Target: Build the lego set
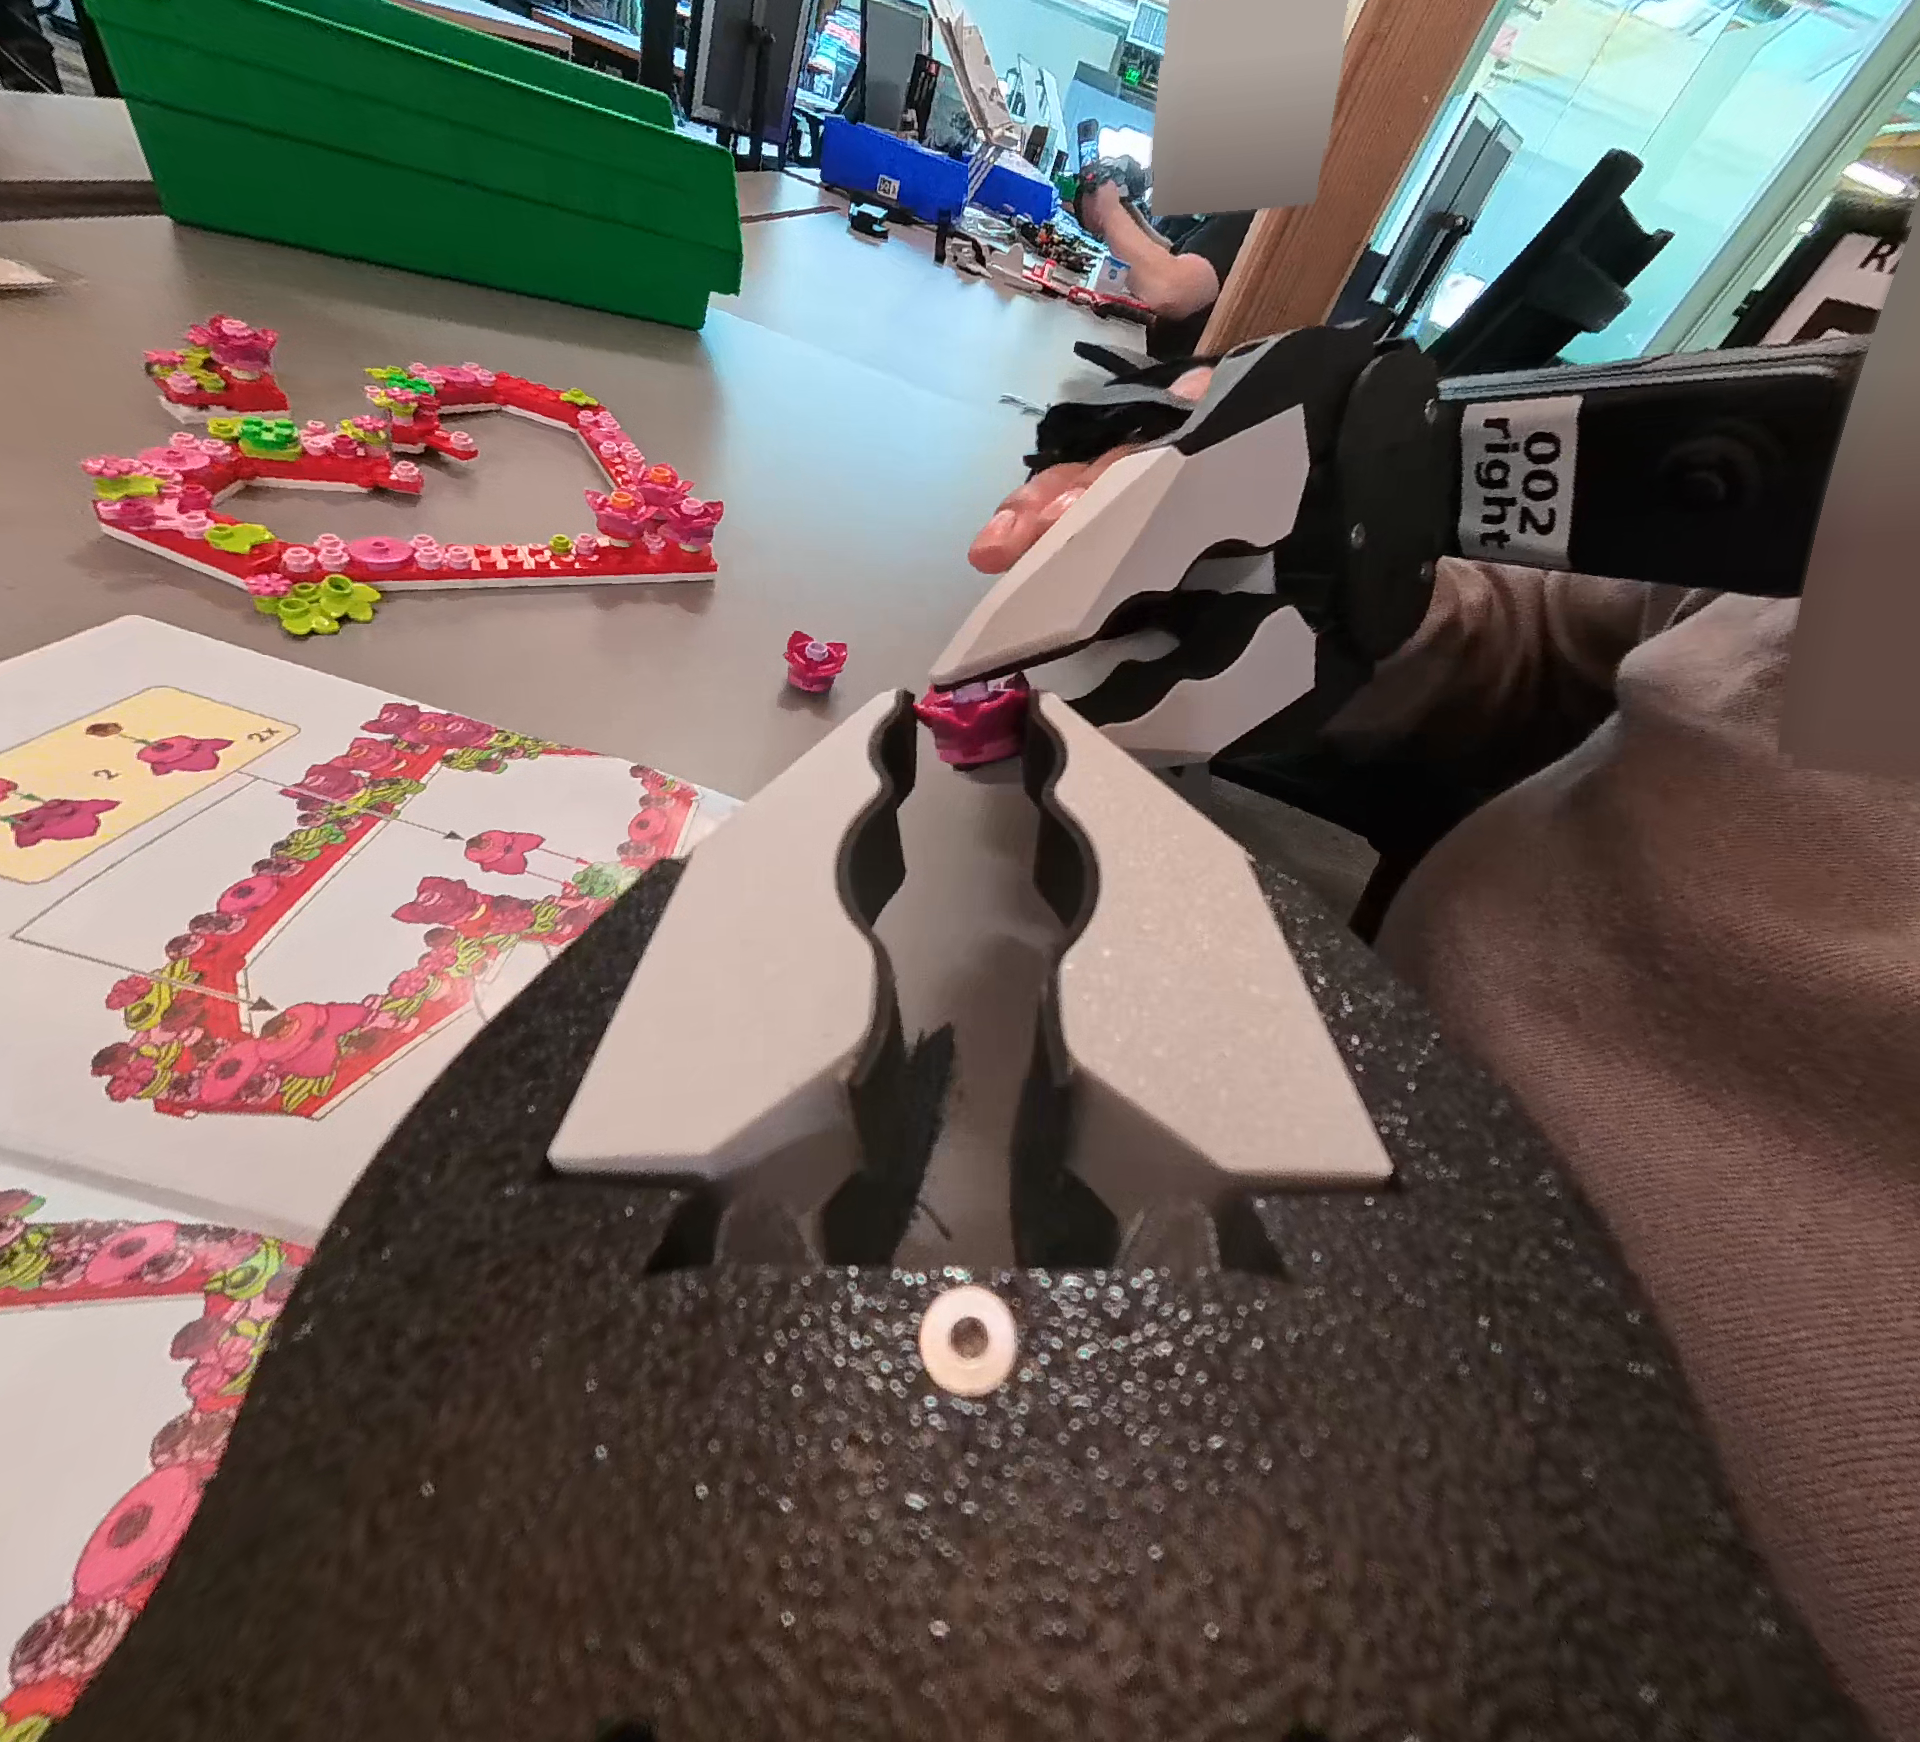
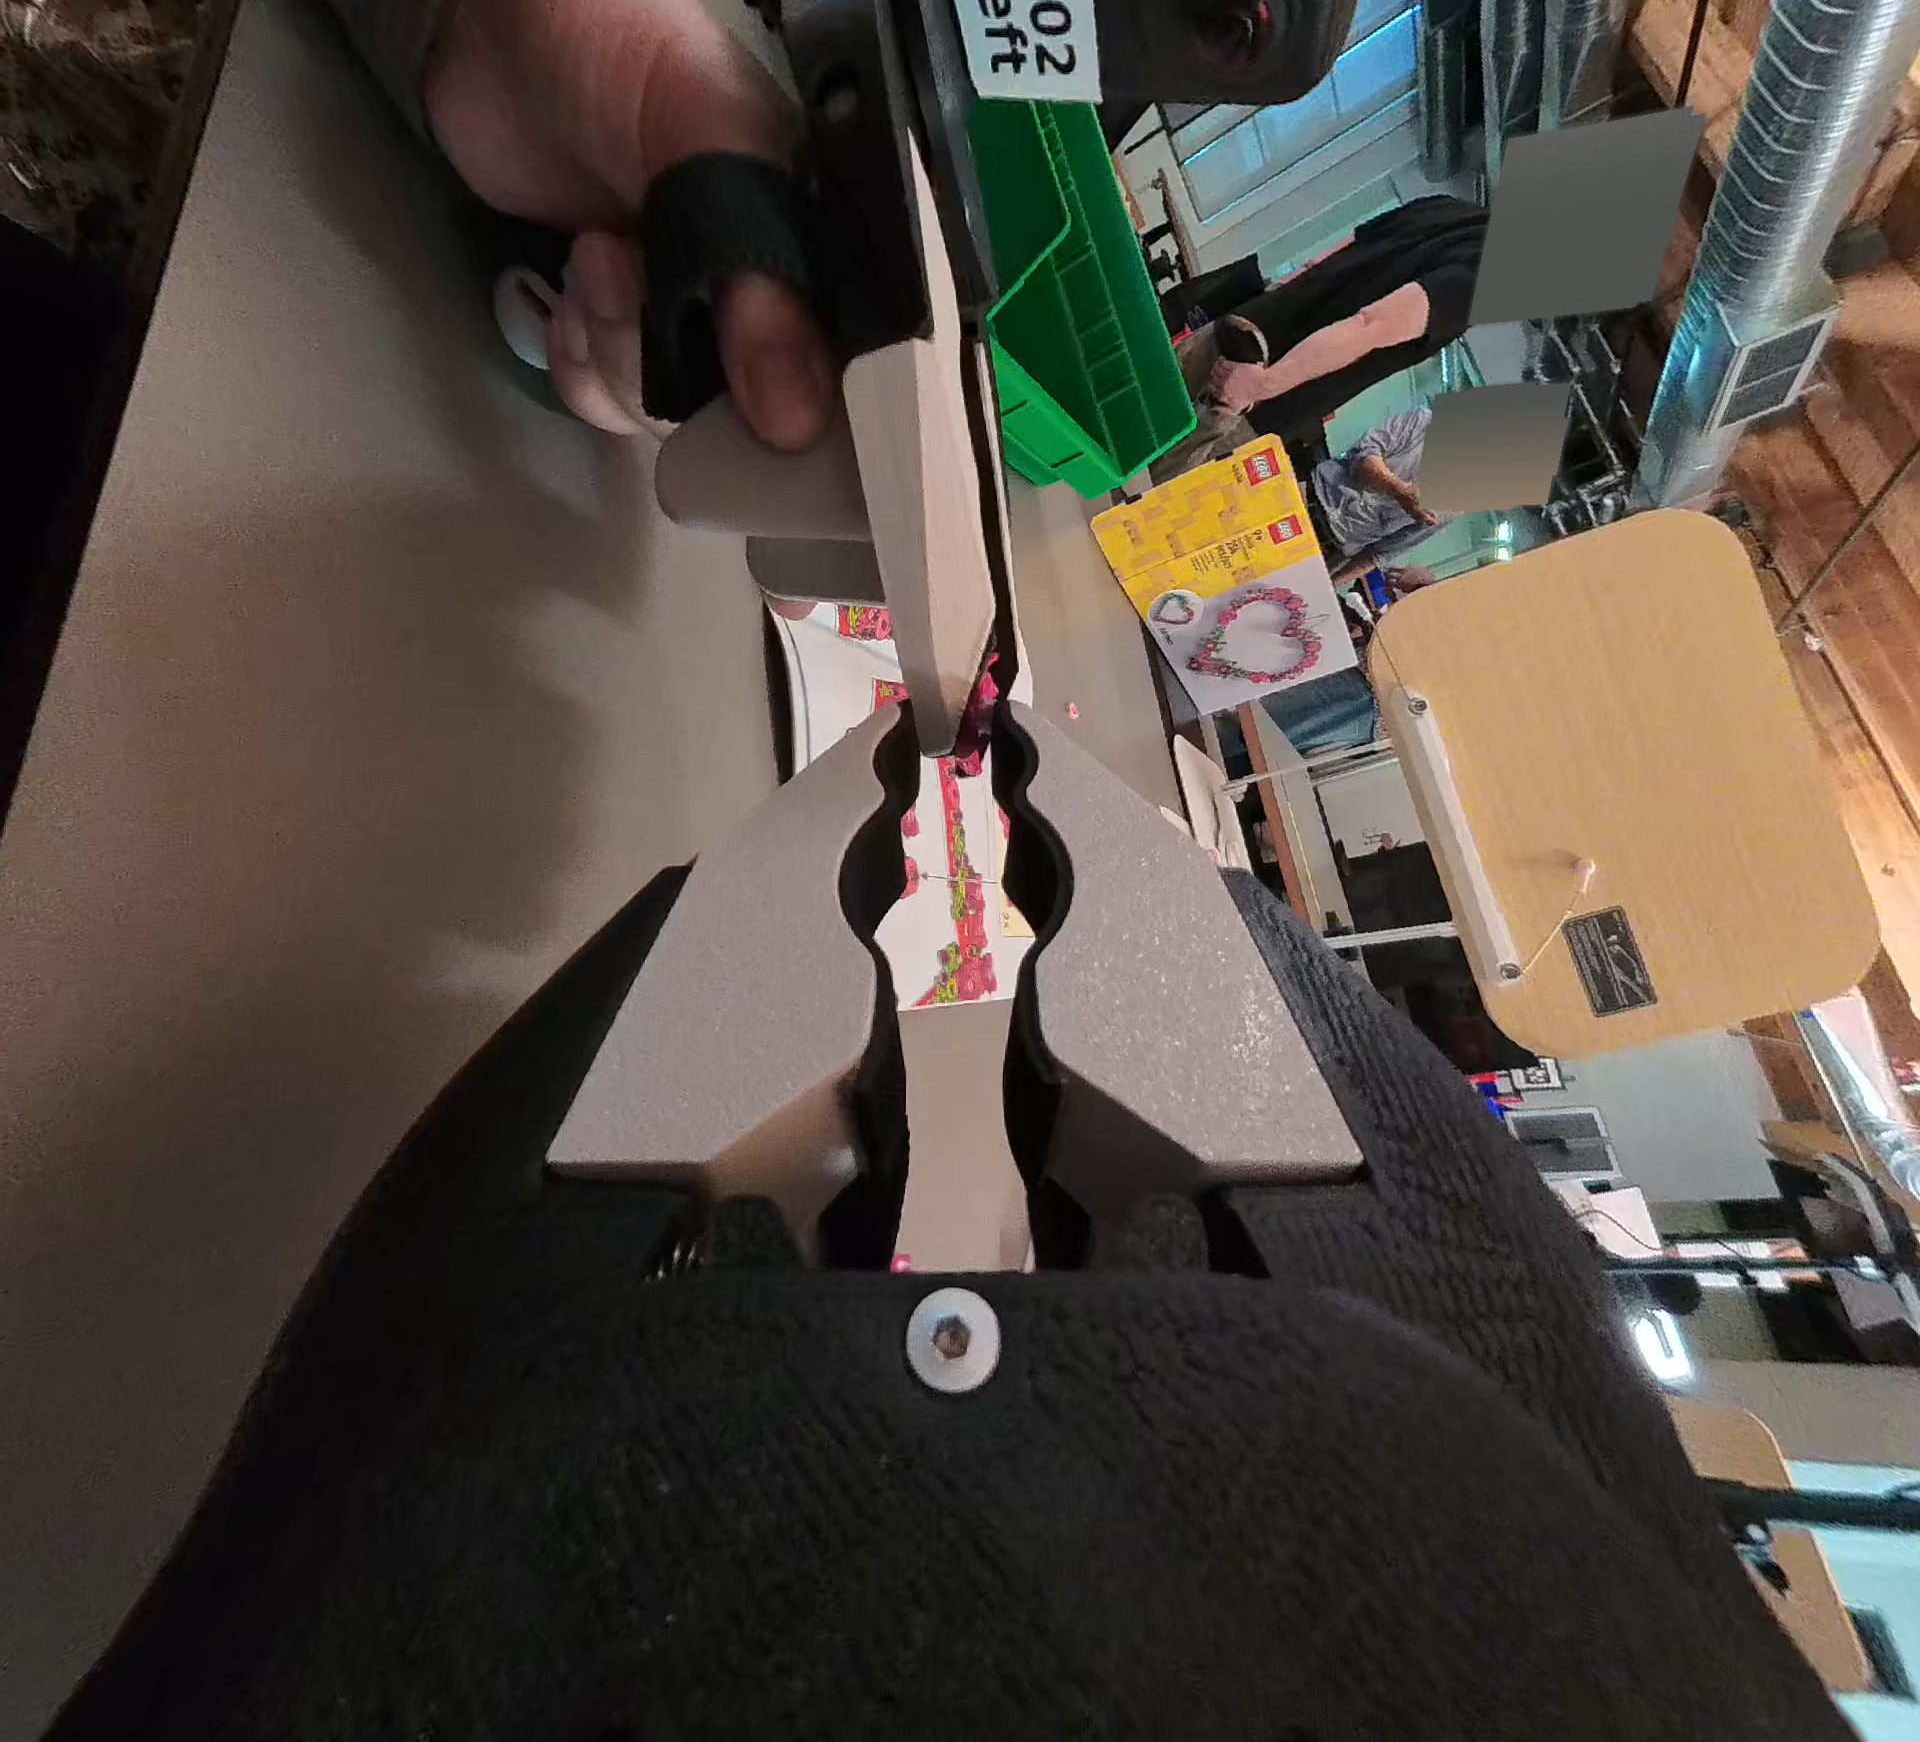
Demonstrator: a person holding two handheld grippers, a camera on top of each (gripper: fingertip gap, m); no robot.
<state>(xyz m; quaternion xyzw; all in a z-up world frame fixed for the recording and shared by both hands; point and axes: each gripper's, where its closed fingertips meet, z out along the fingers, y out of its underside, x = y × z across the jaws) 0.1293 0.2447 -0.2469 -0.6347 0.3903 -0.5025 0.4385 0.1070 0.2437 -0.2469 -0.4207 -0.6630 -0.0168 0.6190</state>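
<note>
A small magenta flower piece (image 1: 966, 728) with a pale lilac stud on top is pinched between my left gripper's (image 1: 971, 721) fingertips, just above the grey table. My right gripper (image 1: 987, 679) comes in from the right, turned on its side, with its upper finger resting on the flower's top. In the right wrist view its jaws (image 2: 954, 721) stand at a narrow gap around the flower (image 2: 982, 705) and a left fingertip (image 2: 935, 653). A second magenta flower (image 1: 816, 658) lies loose on the table. The red heart frame (image 1: 416, 508), covered in pink and lime flowers, lies at the left.
The open instruction booklet (image 1: 260, 861) lies under my left gripper. Stacked green bins (image 1: 416, 134) stand behind the heart. The yellow set box (image 2: 1226, 570) lies beyond the green bin (image 2: 1081, 321). A wooden chair (image 2: 1621, 778) stands by the table. A seated person (image 1: 1174, 258) works at the far end. The grippers are tip to tip, or close to it.
</note>
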